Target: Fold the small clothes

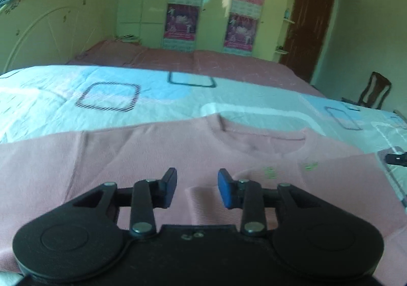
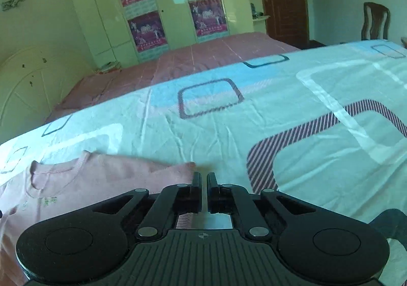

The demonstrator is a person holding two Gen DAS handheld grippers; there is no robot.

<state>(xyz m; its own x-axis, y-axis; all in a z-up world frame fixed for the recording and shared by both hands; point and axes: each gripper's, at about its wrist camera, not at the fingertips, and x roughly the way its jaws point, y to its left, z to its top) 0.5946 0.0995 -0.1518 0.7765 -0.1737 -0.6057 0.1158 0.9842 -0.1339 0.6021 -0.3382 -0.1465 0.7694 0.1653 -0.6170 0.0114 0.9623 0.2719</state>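
Observation:
A small pink sweater lies flat on the patterned bedsheet, neckline away from me, with small green print on its chest. A folded sleeve cuff lies on its body. My left gripper hovers open over the sweater, straddling that cuff. In the right wrist view the sweater lies at the lower left. My right gripper is nearly closed at the sweater's right edge, with pink ribbed fabric between its fingers near the base. The right gripper's tip shows at the left view's right edge.
The white and blue sheet covers the near bed; a pink bed lies beyond. Wardrobes with posters, a brown door and a wooden chair stand at the back.

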